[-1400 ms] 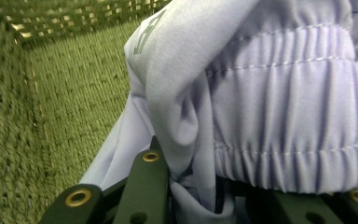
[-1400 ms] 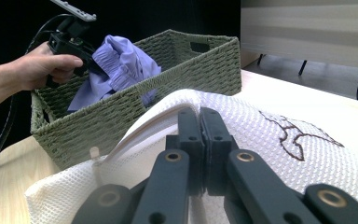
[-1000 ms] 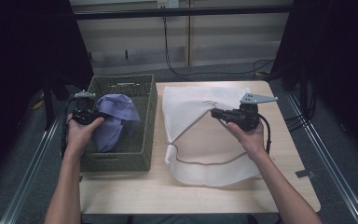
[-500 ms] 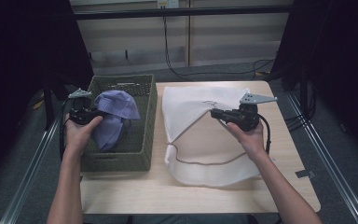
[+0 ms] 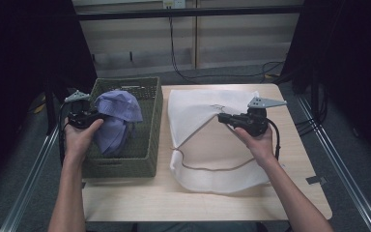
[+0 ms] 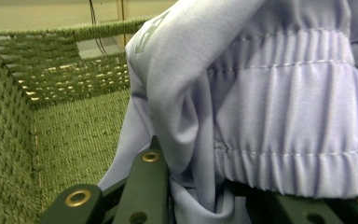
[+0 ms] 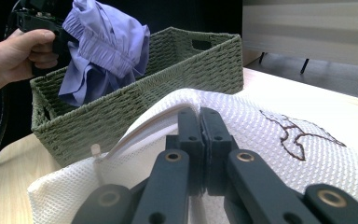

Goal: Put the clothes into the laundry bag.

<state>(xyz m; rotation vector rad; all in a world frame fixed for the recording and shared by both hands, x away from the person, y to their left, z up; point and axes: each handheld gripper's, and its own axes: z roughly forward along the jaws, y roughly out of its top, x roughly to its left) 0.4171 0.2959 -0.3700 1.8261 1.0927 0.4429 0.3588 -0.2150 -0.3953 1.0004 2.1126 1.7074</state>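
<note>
A lavender garment (image 5: 117,117) with an elastic waistband (image 6: 289,135) hangs over the green woven basket (image 5: 153,121), lifted above its floor. My left gripper (image 5: 96,116) is shut on the garment's fabric at the basket's left side. A white mesh bag (image 5: 207,140) with a brown drawstring lies flat on the table to the right of the basket. My right gripper (image 5: 221,117) is shut on the upper layer of the white mesh bag (image 7: 270,144), holding its mouth edge lifted. The garment (image 7: 105,51) and the other hand show beyond the basket (image 7: 177,74) in the right gripper view.
The wooden table (image 5: 299,159) has bare surface at its right side and front edge. Metal rails run along both sides of the table. Cables hang at the back wall.
My left gripper has lifted the lavender garment higher and slightly left above the basket. The right gripper has stayed in place on the bag.
</note>
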